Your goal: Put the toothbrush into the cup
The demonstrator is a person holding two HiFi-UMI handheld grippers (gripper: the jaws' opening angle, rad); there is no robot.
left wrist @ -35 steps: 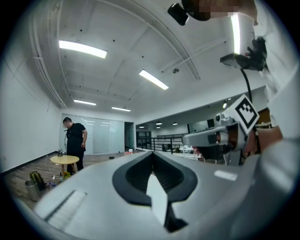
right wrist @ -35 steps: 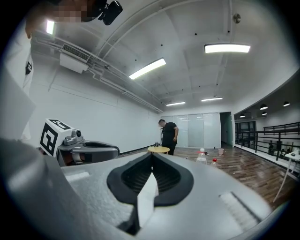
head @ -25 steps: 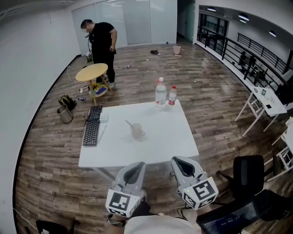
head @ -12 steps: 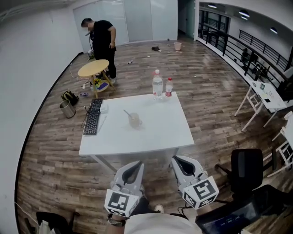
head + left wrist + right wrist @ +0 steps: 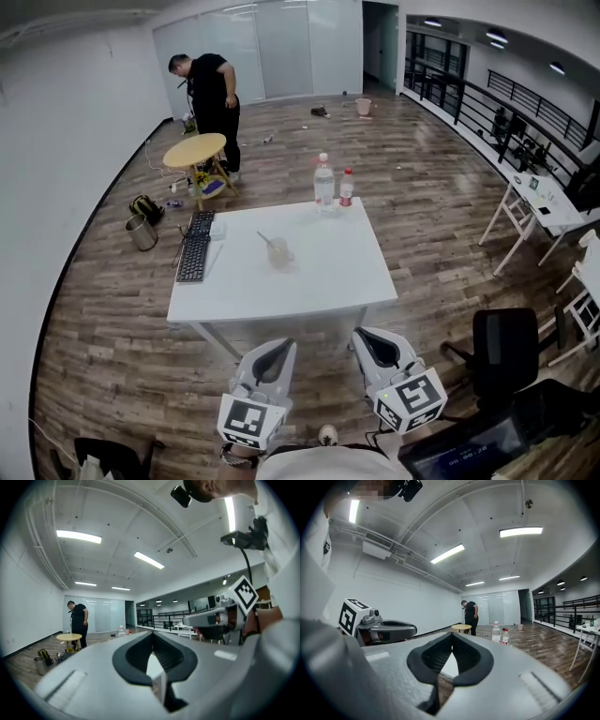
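Note:
On the white table [image 5: 328, 281] stands a clear cup [image 5: 280, 252], and a toothbrush [image 5: 265, 238] leans out of it toward the upper left. Both grippers hang level in front of the person, short of the table's near edge and touching nothing. My left gripper [image 5: 279, 345] [image 5: 153, 637] is shut and empty. My right gripper [image 5: 367, 336] [image 5: 453, 635] is also shut with nothing between its jaws. Each gripper shows in the other's view: the right gripper body [image 5: 213, 617] and the left gripper body [image 5: 389, 630].
A black keyboard [image 5: 194, 253] lies on the table's left edge, and two water bottles [image 5: 324, 184] [image 5: 346, 187] stand at its far edge. Beyond are a round wooden table [image 5: 194, 150], a person [image 5: 214, 89] and a metal bucket [image 5: 142, 232]. A black chair [image 5: 502, 352] stands at the right.
The person and both grippers have backed away from the table, which now sits farther off. The cup with the toothbrush has not moved on the table.

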